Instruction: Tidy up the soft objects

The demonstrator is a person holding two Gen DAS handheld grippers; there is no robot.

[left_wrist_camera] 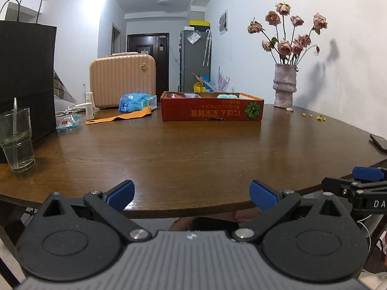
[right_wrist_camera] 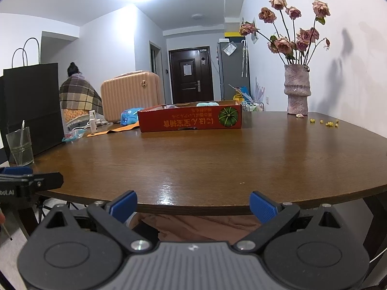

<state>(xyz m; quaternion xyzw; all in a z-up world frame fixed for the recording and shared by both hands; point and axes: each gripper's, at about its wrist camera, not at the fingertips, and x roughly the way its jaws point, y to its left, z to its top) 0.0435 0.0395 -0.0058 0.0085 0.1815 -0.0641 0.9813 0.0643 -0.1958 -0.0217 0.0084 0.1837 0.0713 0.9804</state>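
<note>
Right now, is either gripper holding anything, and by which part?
Nothing is held. The left gripper and right gripper are both open and empty at the table's near edge.

Black tongs (left_wrist_camera: 191, 194) with ribbed blue pads (left_wrist_camera: 263, 194), silver screws, grey ridged body

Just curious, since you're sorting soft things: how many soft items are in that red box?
3 show over the red box rim: a pink one at the left, a lilac one beside it, and a teal one toward the right. More may lie hidden behind the wall.
</note>
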